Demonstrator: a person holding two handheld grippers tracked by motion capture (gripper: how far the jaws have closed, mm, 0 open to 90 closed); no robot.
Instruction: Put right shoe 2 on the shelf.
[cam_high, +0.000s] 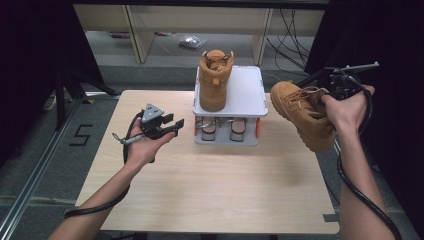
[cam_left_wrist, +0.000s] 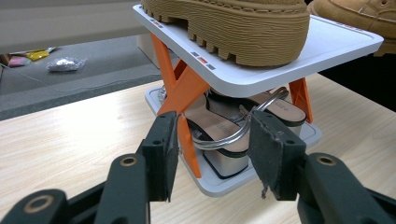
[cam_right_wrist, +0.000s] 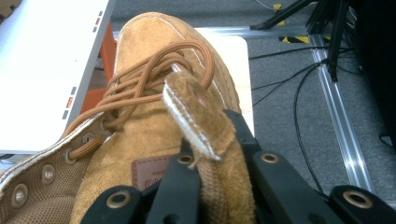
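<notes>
Right tool (cam_high: 325, 95), at the right edge of the high view, is clenched on the collar of a tan boot (cam_high: 300, 114) held in the air off the table's (cam_high: 215, 185) right side, toe pointing toward frame center. In the right gripper view the boot's tongue (cam_right_wrist: 198, 116) sits just above the jaws. Left tool (cam_high: 167, 125), left of center, is released and holds nothing, aimed at the shoe rack (cam_high: 250, 90); a second boot (cam_high: 214, 80) stands on its top shelf, sandals (cam_left_wrist: 224, 135) below.

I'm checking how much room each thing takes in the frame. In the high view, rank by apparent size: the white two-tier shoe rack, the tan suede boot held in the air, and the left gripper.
1. White two-tier shoe rack
2. Tan suede boot held by the right gripper; raised toward the camera, so it may look oversized
3. Left gripper
</notes>
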